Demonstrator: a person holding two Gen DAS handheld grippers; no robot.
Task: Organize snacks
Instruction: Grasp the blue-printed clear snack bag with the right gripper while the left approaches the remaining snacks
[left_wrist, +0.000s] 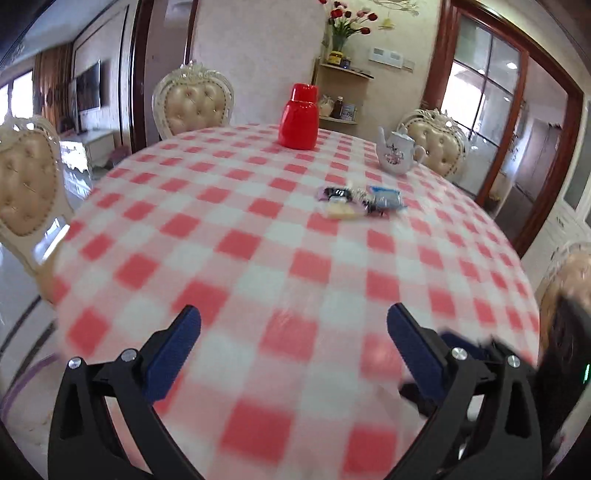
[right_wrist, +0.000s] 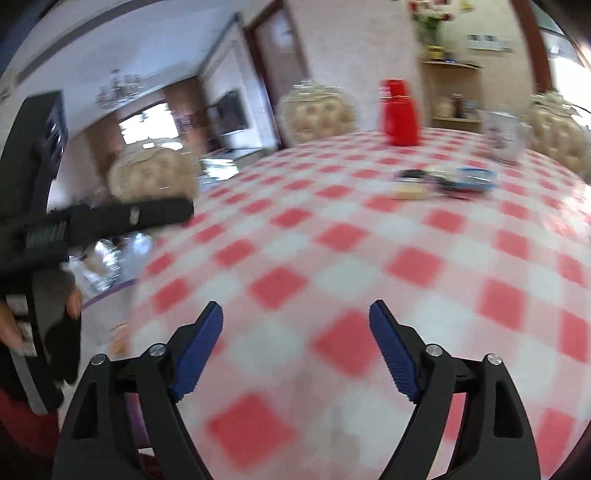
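A small pile of wrapped snacks (left_wrist: 356, 202) lies on the red-and-white checked tablecloth (left_wrist: 258, 258), past the table's middle, to the right. It holds a dark packet, a yellow packet and a blue packet. The pile also shows blurred in the right wrist view (right_wrist: 439, 182). My left gripper (left_wrist: 293, 325) is open and empty, hovering over the near part of the table, well short of the snacks. My right gripper (right_wrist: 295, 317) is open and empty too, over the near edge. The left gripper's black body (right_wrist: 110, 218) shows at the left of the right wrist view.
A red lidded container (left_wrist: 299, 116) stands at the table's far side. A white flowered teapot (left_wrist: 397, 153) stands to its right. Cream padded chairs (left_wrist: 194, 103) ring the table. A corner shelf with jars (left_wrist: 341, 96) stands behind.
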